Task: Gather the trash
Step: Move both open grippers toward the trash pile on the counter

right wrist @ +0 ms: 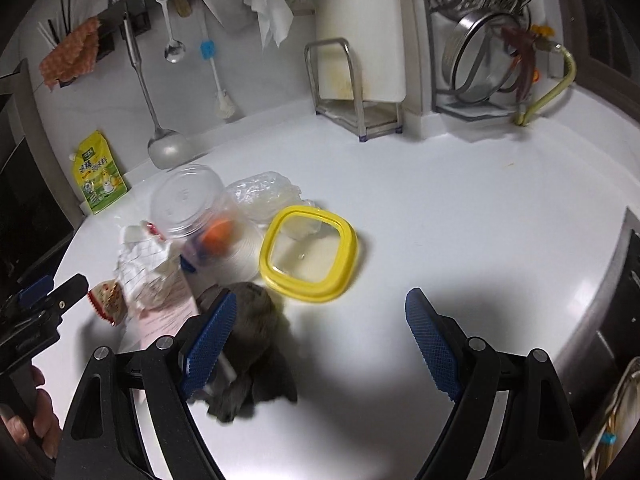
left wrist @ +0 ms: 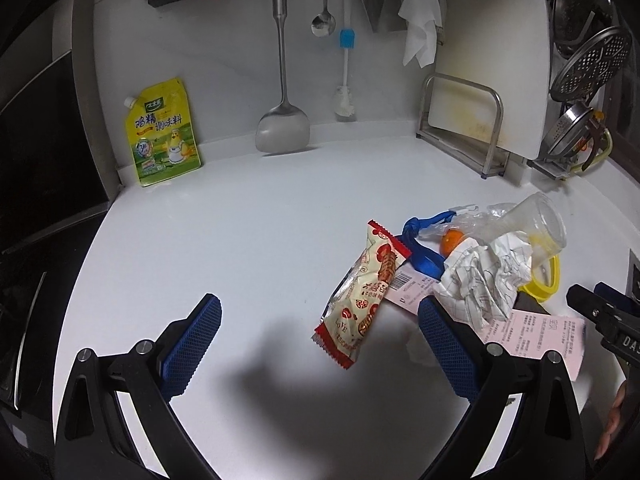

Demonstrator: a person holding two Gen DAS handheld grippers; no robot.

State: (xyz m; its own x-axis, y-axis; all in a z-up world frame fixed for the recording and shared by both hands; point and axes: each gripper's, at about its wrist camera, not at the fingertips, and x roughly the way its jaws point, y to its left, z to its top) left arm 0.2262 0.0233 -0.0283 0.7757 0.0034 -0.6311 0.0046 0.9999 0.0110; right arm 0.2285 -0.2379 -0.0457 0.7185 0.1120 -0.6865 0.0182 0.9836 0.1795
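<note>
Showing only right-wrist: grey rag (right wrist: pixel 250 344) beside yellow lid (right wrist: pixel 308 254); both fingers spread, empty.

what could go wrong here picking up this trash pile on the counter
1. The clear plastic cup lies on its side atop the pile, so a nudge might roll it across the counter.
2. Crumpled paper, pink receipt and snack wrapper overlap; closing the open left gripper may drag several at once.
3. The yellow lid might be reusable, so it could be binned by mistake.
</note>
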